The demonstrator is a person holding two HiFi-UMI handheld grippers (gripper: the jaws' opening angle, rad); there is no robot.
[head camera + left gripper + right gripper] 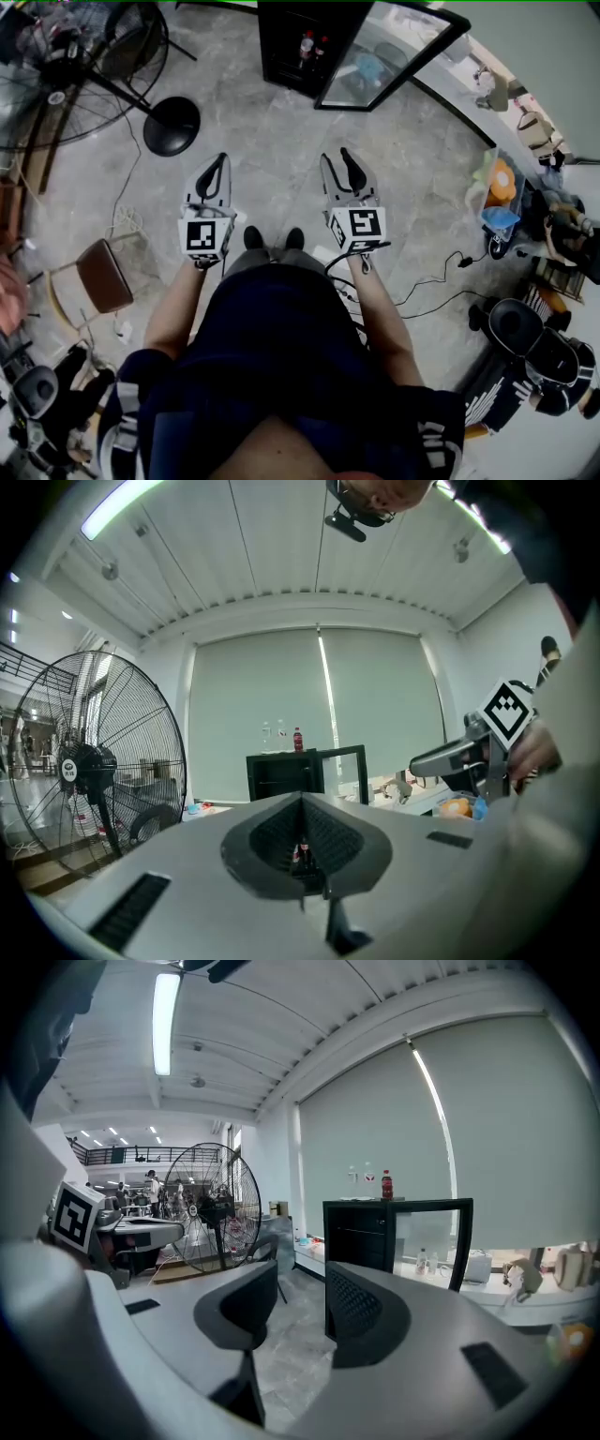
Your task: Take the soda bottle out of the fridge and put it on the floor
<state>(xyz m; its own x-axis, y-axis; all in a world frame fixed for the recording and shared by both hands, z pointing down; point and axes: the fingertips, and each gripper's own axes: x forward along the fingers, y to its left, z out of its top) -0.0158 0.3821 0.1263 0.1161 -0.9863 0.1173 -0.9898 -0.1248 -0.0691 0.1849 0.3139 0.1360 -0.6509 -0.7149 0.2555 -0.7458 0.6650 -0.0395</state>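
A black fridge (298, 49) stands on the far side of the floor with its glass door (389, 54) swung open to the right. Inside it I see a dark soda bottle with a red label (307, 45). In the gripper views another red-labelled soda bottle (386, 1185) stands on top of the fridge (361, 1234), next to clear bottles. My left gripper (219, 169) is shut and empty, pointing at the fridge (281, 775) from a distance. My right gripper (338, 165) is beside it, open with nothing between its fingers (366, 1307).
A large standing fan (56, 66) with a round black base (171, 127) is at the left. A brown chair (98, 277) sits near left. Cables (441, 281) trail over the floor at the right, by a cluttered counter (502, 187).
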